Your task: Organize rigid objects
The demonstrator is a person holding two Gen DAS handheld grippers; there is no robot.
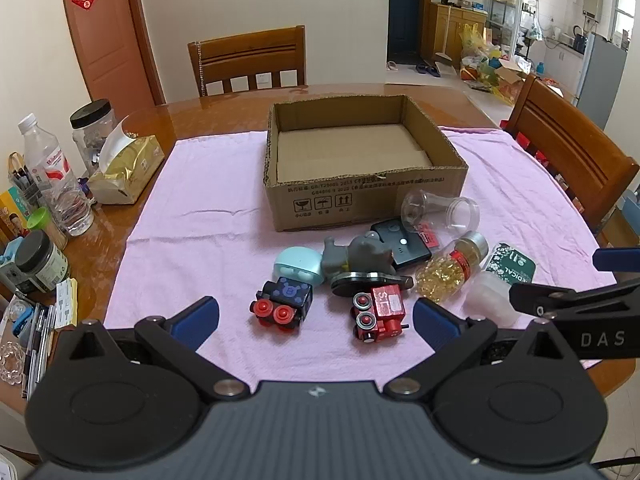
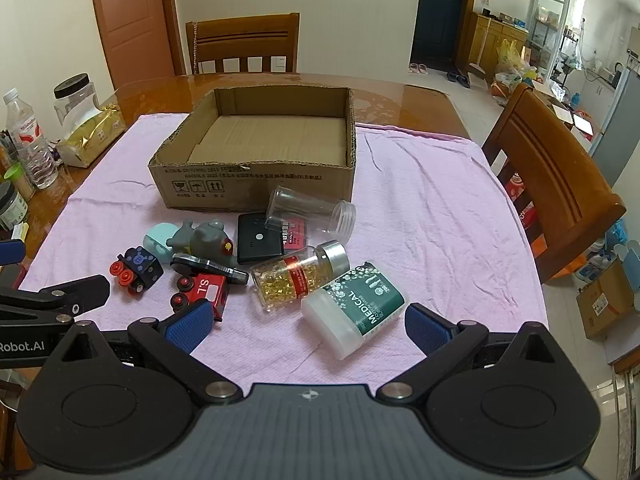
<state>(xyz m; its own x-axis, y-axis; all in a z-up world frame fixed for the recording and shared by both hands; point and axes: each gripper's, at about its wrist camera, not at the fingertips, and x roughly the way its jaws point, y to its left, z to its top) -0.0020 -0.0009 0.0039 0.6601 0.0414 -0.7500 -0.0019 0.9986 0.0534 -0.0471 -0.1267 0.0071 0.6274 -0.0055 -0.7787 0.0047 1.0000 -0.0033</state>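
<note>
An empty cardboard box (image 1: pixel 362 184) (image 2: pixel 256 178) stands on a pink cloth (image 1: pixel 200 216) (image 2: pixel 440 220). In front of it lies a cluster: a black toy train (image 1: pixel 284 304) (image 2: pixel 138 268), a red toy train (image 1: pixel 380 312) (image 2: pixel 204 286), a grey figurine (image 1: pixel 358 258) (image 2: pixel 204 238), a pale blue case (image 1: pixel 298 266), a black device (image 1: pixel 400 242) (image 2: pixel 258 242), a clear jar (image 1: pixel 440 210) (image 2: pixel 312 210), a bottle of yellow capsules (image 1: pixel 452 268) (image 2: pixel 298 276) and a green-labelled bottle (image 2: pixel 352 308) (image 1: pixel 504 280). My left gripper (image 1: pixel 316 318) is open just before the trains. My right gripper (image 2: pixel 308 322) is open around the green bottle without touching it.
A water bottle (image 1: pixel 54 182), jars (image 1: pixel 92 128), a gold tissue pack (image 1: pixel 126 168) and pens crowd the table's left edge. Wooden chairs stand behind (image 1: pixel 248 60) and to the right (image 2: pixel 552 184). The right gripper's arm (image 1: pixel 580 308) shows at the left view's right edge.
</note>
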